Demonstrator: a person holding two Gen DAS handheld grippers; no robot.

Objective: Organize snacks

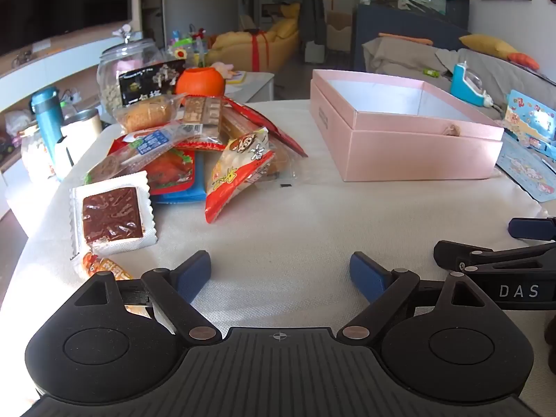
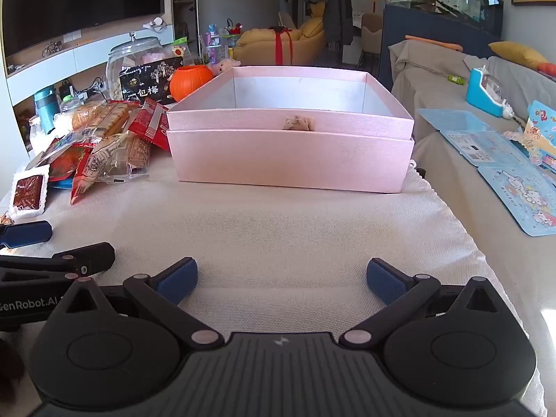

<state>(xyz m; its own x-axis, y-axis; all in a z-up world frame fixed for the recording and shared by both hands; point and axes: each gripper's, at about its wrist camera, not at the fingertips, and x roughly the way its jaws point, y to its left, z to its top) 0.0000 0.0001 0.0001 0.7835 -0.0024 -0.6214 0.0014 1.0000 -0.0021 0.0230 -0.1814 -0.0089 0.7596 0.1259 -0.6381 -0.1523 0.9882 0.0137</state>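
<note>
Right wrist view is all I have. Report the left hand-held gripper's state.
Observer: The left hand-held gripper is open, nothing between its pads, over bare cloth.
Operator: Name the snack closest to it.
Observer: An orange packet, partly hidden under its left finger.
Operator: I see only the red packet's back. Describe its other side.
Observer: The red packet shows a cartoon face on a yellow panel.

Black hand-held gripper (image 1: 279, 278) bodies (ribbed tops) carry blue fingertip pads (image 1: 194, 276).
</note>
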